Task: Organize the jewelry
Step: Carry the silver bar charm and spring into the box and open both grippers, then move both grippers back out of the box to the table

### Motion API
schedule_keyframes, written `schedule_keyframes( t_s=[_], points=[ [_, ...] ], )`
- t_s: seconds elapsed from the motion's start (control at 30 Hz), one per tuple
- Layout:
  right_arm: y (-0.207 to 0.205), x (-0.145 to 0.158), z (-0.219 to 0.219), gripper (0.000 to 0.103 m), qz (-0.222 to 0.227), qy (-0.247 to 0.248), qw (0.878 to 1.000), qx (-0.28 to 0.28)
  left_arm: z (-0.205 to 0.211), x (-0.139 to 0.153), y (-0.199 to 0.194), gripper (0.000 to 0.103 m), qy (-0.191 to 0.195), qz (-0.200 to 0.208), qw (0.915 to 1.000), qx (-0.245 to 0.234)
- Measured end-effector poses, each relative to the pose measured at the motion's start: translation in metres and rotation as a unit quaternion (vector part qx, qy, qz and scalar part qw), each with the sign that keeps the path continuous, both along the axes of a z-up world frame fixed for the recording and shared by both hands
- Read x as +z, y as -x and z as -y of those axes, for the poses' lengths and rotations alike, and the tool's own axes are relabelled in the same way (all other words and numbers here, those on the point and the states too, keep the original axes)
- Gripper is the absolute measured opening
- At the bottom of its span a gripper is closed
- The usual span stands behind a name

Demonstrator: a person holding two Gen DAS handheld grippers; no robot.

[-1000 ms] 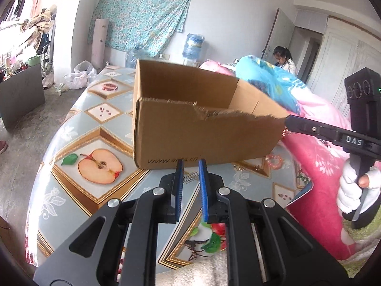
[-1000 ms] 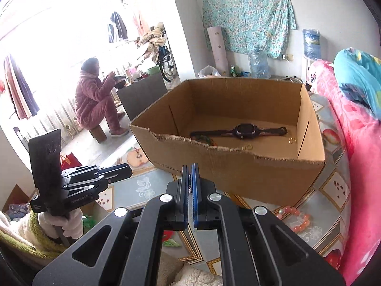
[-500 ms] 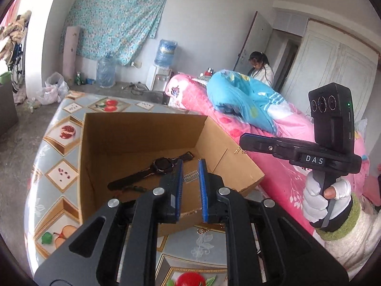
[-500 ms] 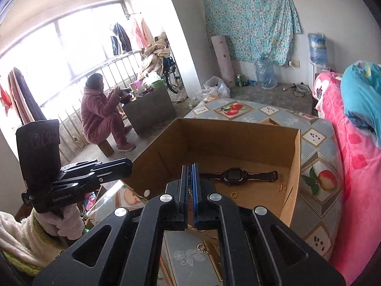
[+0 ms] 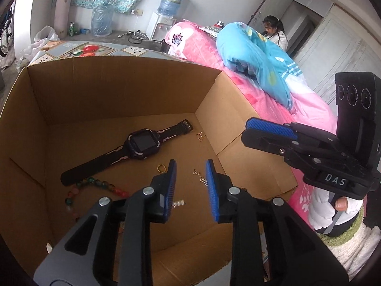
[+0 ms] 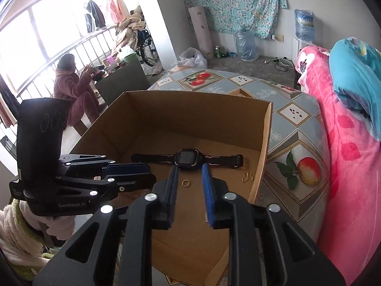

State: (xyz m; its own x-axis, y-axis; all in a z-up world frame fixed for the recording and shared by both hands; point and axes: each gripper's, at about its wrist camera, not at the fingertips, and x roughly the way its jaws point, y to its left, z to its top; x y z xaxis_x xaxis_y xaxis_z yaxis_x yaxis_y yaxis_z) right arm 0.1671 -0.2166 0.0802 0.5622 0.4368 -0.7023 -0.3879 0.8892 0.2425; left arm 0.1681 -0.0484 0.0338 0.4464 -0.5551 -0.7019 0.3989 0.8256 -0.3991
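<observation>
Both grippers over the box (image 5: 100, 90), jaws opening, nothing between them. Left gripper (image 5: 190, 178) nearer: small chain (image 5: 200, 177) lies on the box floor just beyond my tips, long axis running near-to-far. Right gripper (image 6: 189, 181) faces the ring (image 6: 185, 183).

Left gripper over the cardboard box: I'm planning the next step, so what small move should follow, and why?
Probably draw the left gripper back clear of the brown cardboard box: its jaws are opening with nothing between them, and a small gold earring already lies on the floor below.
</observation>
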Motion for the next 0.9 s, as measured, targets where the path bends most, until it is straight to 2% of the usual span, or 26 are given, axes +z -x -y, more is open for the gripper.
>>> schedule_keyframes(
  t_s=[0.13,0.27,0.33,0.4,0.53,0.63,0.73,0.9],
  points=[
    [0.008,0.01,0.003,0.039,0.025,0.004,1.0,-0.008,-0.005,0.002,0.002,0.029,-0.004,0.003,0.9999,0.01],
    [0.026,0.027,0.003,0.056,0.059,0.011,0.998,-0.02,-0.015,0.015,0.014,0.032,-0.001,0.025,0.9995,0.02],
    [0.039,0.039,0.005,0.062,0.078,0.004,0.997,-0.025,-0.021,0.026,0.026,0.036,0.005,0.045,0.9987,0.023],
    [0.056,0.051,0.007,0.074,0.096,-0.008,0.995,-0.032,-0.027,0.037,0.042,0.041,0.008,0.072,0.997,0.025],
    [0.098,0.06,0.01,0.09,0.126,-0.029,0.991,-0.042,-0.044,0.056,0.087,0.058,0.014,0.131,0.9909,0.027],
    [0.127,0.048,0.009,0.095,0.125,-0.029,0.99,-0.057,-0.058,0.059,0.117,0.065,0.027,0.157,0.9868,0.03],
    [0.156,0.02,0.0,0.095,0.108,-0.008,0.991,-0.079,-0.068,0.056,0.141,0.072,0.031,0.17,0.9845,0.031],
    [0.187,-0.045,-0.018,0.096,0.06,0.026,0.991,-0.121,-0.063,0.034,0.166,0.077,-0.015,0.169,0.9853,0.024]
  ],
)
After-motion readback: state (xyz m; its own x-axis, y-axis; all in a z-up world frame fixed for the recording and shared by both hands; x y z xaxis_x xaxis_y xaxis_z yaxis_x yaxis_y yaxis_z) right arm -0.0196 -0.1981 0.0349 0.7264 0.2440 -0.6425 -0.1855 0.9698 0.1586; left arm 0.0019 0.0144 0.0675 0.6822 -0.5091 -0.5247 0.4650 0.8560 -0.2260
